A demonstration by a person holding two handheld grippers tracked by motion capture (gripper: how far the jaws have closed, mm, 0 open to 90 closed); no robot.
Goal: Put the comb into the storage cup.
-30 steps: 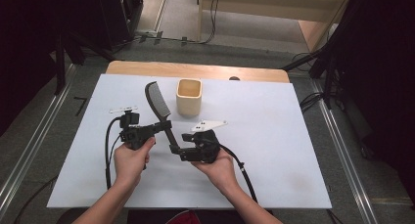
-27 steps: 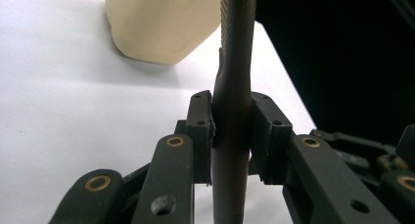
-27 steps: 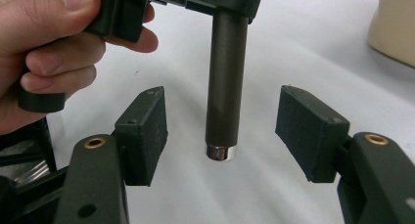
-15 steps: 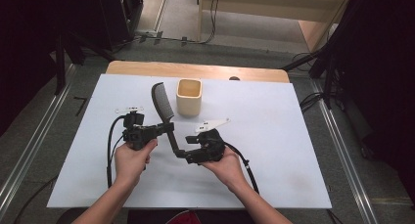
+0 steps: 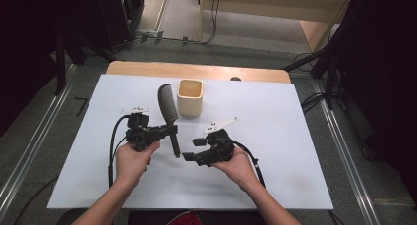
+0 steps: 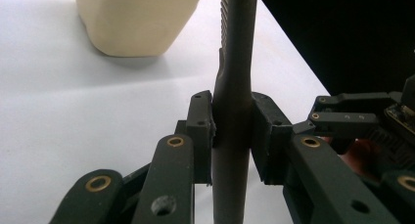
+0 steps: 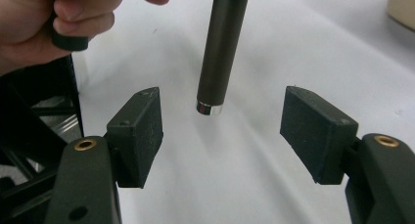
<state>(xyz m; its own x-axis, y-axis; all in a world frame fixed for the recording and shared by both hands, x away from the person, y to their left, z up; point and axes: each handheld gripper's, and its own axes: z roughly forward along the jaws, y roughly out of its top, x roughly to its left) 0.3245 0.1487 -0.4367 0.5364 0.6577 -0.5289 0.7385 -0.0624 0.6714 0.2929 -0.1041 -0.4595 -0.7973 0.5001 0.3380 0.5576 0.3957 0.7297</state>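
The dark grey plastic comb with a round handle (image 5: 168,114) is held above the white table sheet (image 5: 295,151), clamped at its handle by the left gripper (image 5: 167,131). In the high view it runs from its toothed, slightly curved head, just beside the cream cup, down to a handle end that points toward the person. The left gripper view shows the grip closely: the two black ribbed pads (image 6: 201,131) press on either side of the smooth matte handle (image 6: 234,111), the fine teeth rising along its upper left edge. The right gripper view gives what the others hide, a shiny silver cap on the handle's end (image 7: 209,108), hanging free above the sheet.

The right gripper (image 5: 188,150) sits just beside that end, its jaws wide and holding nothing; they have just been opening. Its blocky rubber pads (image 7: 139,131) stand either side of the handle tip, apart from it. The left hand (image 7: 63,18) shows in the top corner of that view.

The cream, square-sided cup with rounded corners (image 5: 190,97) stands upright on the sheet, open at the top. A pale wooden table edge (image 5: 196,70) runs behind the sheet.
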